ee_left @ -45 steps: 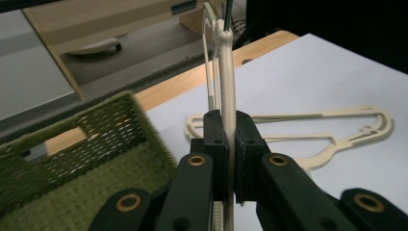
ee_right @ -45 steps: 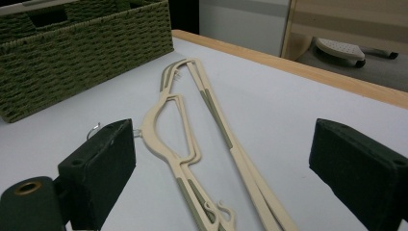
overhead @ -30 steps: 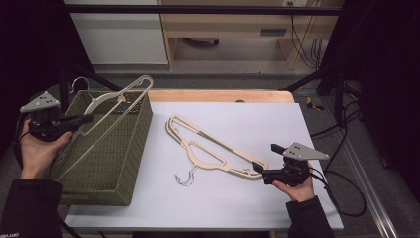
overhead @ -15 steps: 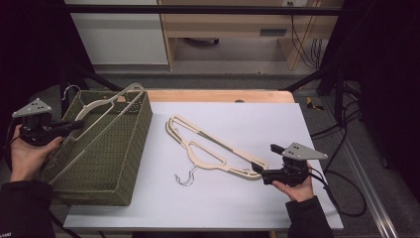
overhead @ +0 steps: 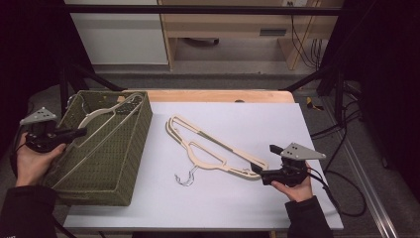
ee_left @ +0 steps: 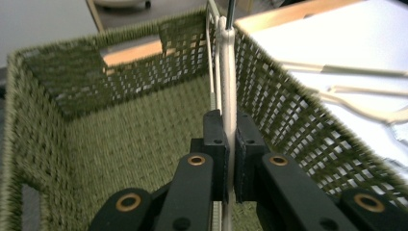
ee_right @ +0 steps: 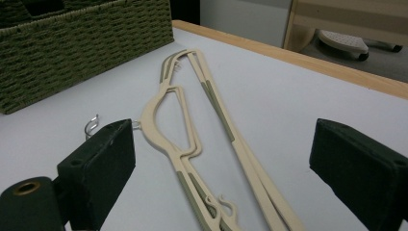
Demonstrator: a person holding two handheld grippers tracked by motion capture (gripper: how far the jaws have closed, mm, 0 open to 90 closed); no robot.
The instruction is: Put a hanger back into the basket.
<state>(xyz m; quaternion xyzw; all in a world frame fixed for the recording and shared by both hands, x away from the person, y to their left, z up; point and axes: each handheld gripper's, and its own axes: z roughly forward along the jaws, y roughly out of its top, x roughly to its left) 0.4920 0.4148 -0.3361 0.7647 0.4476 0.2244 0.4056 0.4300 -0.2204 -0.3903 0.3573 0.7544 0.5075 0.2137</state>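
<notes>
A green woven basket (overhead: 124,168) stands at the table's left edge. My left gripper (overhead: 79,132) reaches over its left rim, shut on one end of a cream hanger (overhead: 99,116) that slants down inside the basket. In the left gripper view the pads (ee_left: 214,139) pinch that hanger (ee_left: 227,72) edge-on above the basket floor (ee_left: 120,144). A second cream hanger (overhead: 213,148) with a metal hook (overhead: 185,177) lies flat on the white table top. My right gripper (overhead: 257,171) stands open at its near right end. In the right gripper view that hanger (ee_right: 192,110) lies between the wide-apart jaws (ee_right: 226,159), untouched.
The basket's wall (ee_right: 72,48) sits left of the flat hanger. A wooden strip (overhead: 223,95) runs along the table's far edge. Cables (overhead: 341,129) hang off the right side, and black frame bars (overhead: 317,74) slant at the back corners.
My left gripper has sunk and drawn back to the left, lowering its hanger from above the rim into the basket. The right gripper and the flat hanger have stayed put.
</notes>
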